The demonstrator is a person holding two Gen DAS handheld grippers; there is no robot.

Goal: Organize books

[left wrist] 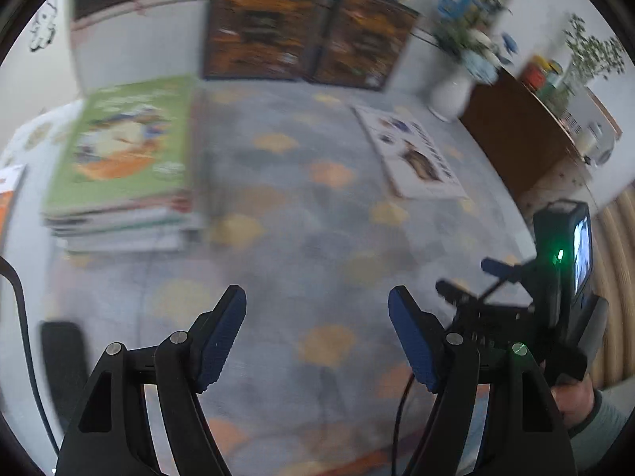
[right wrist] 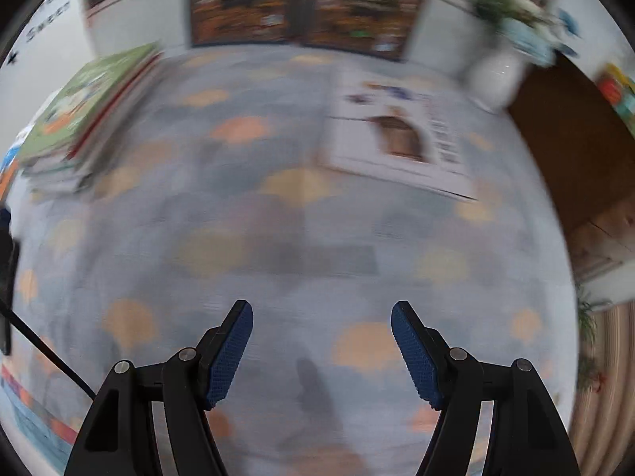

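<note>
A stack of books topped by a green picture book (left wrist: 127, 139) lies at the left of the patterned tabletop; it also shows in the right wrist view (right wrist: 87, 95). A single white book with a brown animal on its cover (left wrist: 416, 154) lies flat at the right, also in the right wrist view (right wrist: 401, 135). My left gripper (left wrist: 317, 301) is open and empty above the table. My right gripper (right wrist: 322, 317) is open and empty, well short of the white book. The right gripper's body (left wrist: 555, 297) shows in the left wrist view at the right.
Two dark orange-brown books (left wrist: 305, 27) stand upright against the back wall. A white vase with flowers (left wrist: 452, 91) stands at the back right beside a brown cabinet (left wrist: 516, 135). A black cable (left wrist: 20, 317) runs along the left edge. Both views are motion-blurred.
</note>
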